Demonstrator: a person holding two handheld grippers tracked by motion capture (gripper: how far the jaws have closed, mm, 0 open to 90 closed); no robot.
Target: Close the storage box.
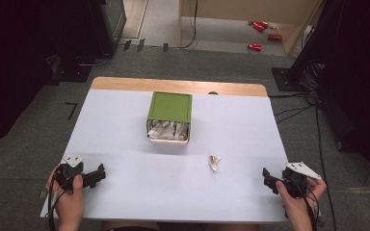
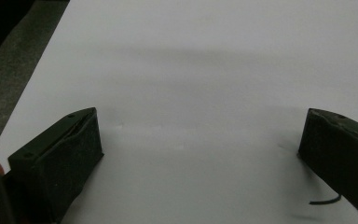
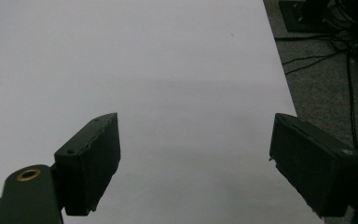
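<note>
A green box (image 1: 169, 107) lies on its side in the middle of the white table (image 1: 125, 139), its open front full of small white packets (image 1: 168, 130). One small packet (image 1: 215, 161) lies loose on the table, right of centre. My left gripper (image 1: 96, 175) rests near the front left corner, held by a hand, and my right gripper (image 1: 268, 180) near the front right corner. In the left gripper view my left gripper (image 2: 200, 140) is open over bare table. The right gripper view has my right gripper (image 3: 196, 149) open too, with nothing between the jaws.
A wooden strip (image 1: 173, 85) runs along the table's far edge. Grey carpet (image 1: 24, 134) surrounds the table, with cables (image 1: 298, 113) on the right and dark equipment at both sides. Red items (image 1: 260, 29) lie on the floor far back.
</note>
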